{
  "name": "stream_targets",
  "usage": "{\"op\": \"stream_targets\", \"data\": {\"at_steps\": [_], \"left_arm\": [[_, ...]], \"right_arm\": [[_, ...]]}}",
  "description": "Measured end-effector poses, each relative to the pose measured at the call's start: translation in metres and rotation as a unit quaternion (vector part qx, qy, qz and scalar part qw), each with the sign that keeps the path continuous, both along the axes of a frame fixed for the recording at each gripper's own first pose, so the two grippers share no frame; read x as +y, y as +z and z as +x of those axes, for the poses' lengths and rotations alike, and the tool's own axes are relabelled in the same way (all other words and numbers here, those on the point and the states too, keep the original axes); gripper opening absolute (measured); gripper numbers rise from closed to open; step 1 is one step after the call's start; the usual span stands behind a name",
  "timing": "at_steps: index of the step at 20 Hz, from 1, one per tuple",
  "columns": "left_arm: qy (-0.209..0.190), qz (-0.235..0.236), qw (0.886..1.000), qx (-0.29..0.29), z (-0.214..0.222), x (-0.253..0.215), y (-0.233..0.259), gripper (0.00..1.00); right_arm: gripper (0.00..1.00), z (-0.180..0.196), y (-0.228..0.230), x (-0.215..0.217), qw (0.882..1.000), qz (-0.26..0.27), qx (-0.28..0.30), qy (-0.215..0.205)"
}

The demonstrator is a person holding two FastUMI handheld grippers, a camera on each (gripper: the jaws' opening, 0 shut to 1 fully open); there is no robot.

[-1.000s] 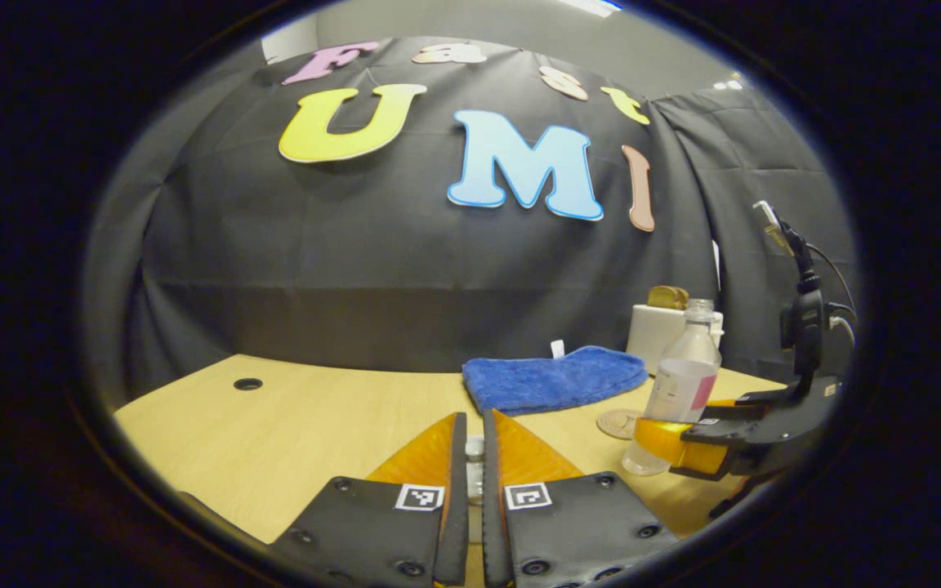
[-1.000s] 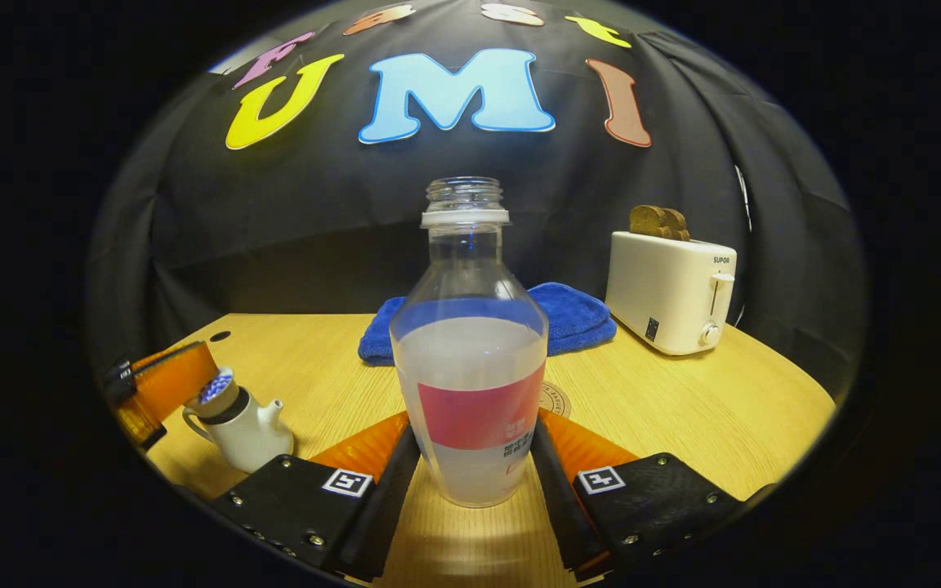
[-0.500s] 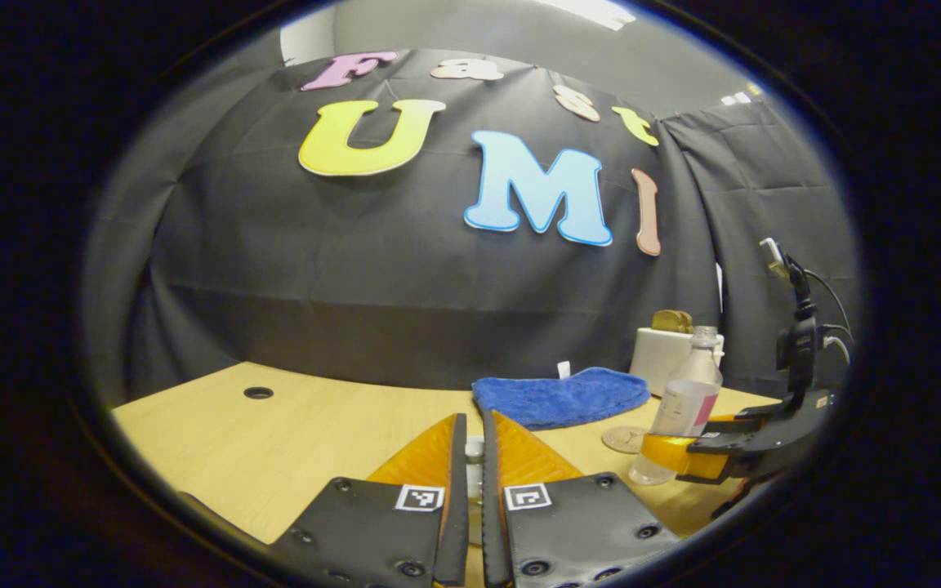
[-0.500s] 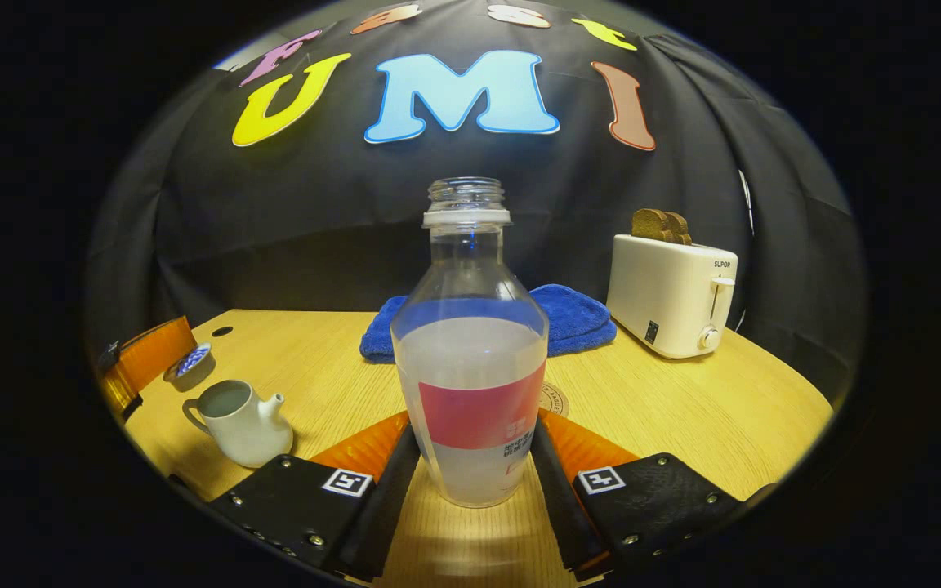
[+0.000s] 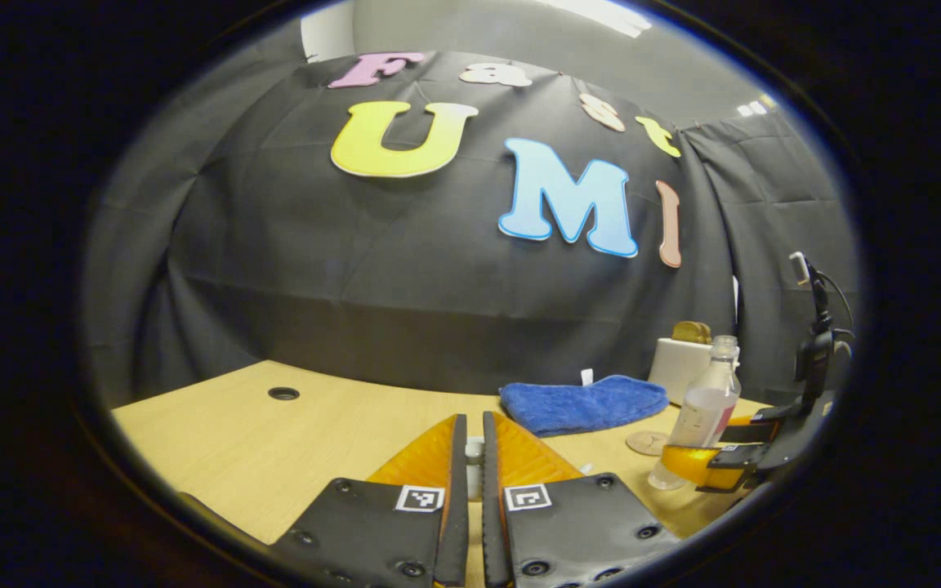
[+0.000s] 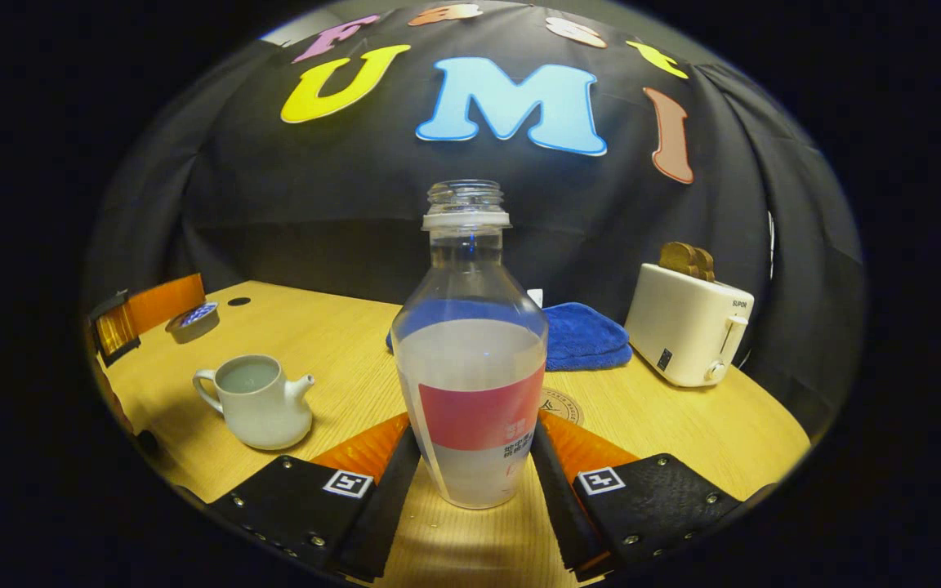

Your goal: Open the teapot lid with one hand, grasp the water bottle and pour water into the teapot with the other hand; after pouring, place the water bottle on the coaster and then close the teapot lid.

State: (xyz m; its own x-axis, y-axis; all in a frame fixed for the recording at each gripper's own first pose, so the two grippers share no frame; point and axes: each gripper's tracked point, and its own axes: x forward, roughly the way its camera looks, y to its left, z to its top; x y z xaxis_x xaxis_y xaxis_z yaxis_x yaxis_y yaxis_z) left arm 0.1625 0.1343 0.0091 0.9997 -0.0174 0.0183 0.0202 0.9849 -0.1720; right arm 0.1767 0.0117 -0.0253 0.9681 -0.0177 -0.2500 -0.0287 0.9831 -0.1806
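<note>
Wooden table (image 6: 666, 425) bears one toaster (image 6: 687, 324) at two o'clock, one blue cloth (image 6: 581, 336), one open teapot (image 6: 256, 401) at nine, one coaster (image 6: 559, 403). Right gripper (image 6: 474, 445) clamps the single upright water bottle (image 6: 470, 359). Left gripper (image 5: 470, 465) pinches the lid (image 6: 193, 318).

Booth is enclosed at the back by a black cloth wall (image 6: 340, 204), creased and pleated, w/ a second cloth panel (image 5: 773, 212) hung at the right corner. Above the cloth, a grey ceiling or upper wall (image 5: 536, 37) is seen w/ bright light fixtures (image 5: 601, 12), plus a pale patch at upper left. A light wood-grain table (image 6: 666, 425) is set against the cloth; a round cable hole (image 5: 283, 394) is cut near its far left side. Toward the back right of the table, a white toaster (image 6: 687, 327) w/ bread in the slots is placed, a folded blue cloth (image 6: 585, 335) laid just beside it. Light is dim overall; soft shadows are cast on the tabletop.
</note>
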Motion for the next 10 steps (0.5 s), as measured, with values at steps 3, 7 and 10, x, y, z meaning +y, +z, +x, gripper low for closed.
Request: {"op": "stream_targets", "data": {"at_steps": [3, 7, 10], "left_arm": [[-0.006, -0.019, 1.0, 0.005, 0.002, 0.004, -0.005, 0.17], [-0.013, -0.031, 0.999, 0.005, 0.004, 0.009, -0.006, 0.13], [-0.017, -0.048, 0.999, -0.001, 0.004, 0.015, -0.001, 0.16]], "right_arm": [[0.76, -0.001, 0.001, 0.009, 0.998, -0.07, -0.004, 0.004], [0.76, 0.0, 0.001, 0.013, 0.985, -0.171, 0.003, 0.007], [0.76, 0.002, 0.0, 0.007, 0.97, -0.245, 0.01, 0.006]]}}
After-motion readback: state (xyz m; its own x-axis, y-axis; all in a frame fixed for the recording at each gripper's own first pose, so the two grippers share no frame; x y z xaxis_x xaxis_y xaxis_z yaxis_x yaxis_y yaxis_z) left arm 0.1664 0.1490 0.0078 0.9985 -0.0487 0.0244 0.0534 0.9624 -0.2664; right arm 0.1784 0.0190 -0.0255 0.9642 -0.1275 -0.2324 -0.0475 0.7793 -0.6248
